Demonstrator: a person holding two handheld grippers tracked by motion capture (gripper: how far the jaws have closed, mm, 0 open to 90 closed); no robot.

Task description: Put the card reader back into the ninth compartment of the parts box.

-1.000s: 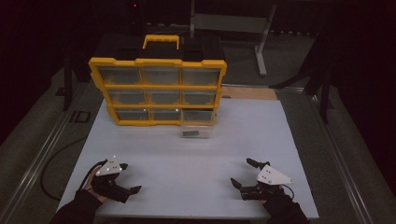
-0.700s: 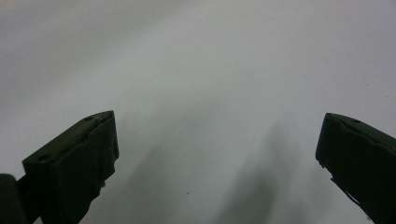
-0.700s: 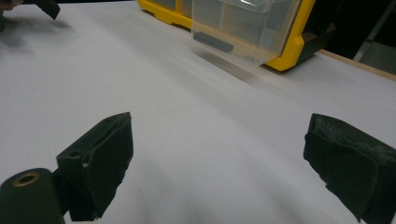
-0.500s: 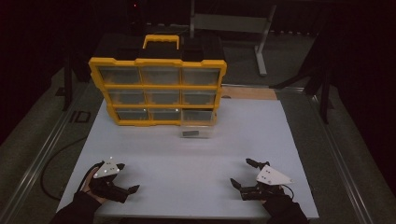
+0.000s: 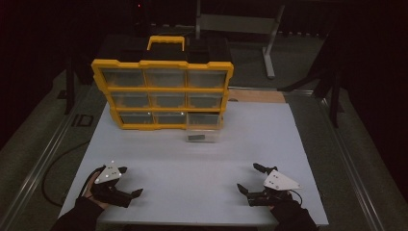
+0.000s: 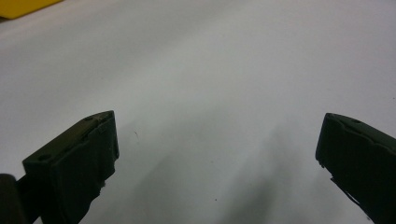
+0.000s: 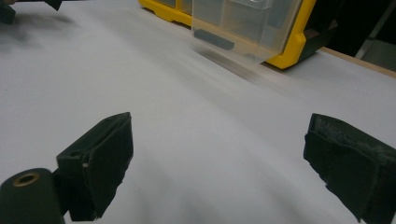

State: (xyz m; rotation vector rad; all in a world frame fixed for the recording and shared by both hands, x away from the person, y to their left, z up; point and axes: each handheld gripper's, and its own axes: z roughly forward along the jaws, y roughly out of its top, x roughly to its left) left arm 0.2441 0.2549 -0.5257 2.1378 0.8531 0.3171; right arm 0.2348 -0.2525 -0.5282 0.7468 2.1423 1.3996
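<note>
From above, the left hand-held gripper [image 5: 130, 182] and the right hand-held gripper [image 5: 249, 178] sit low on the white table [image 5: 202, 163], both wide open and holding nothing. The clear drawer [image 5: 203, 135] stands pulled out of the yellow box [image 5: 163, 94], bottom right, facing the person. The right gripper view shows a dark flat piece [image 7: 214, 39] lying lengthwise along the drawer's front
</note>
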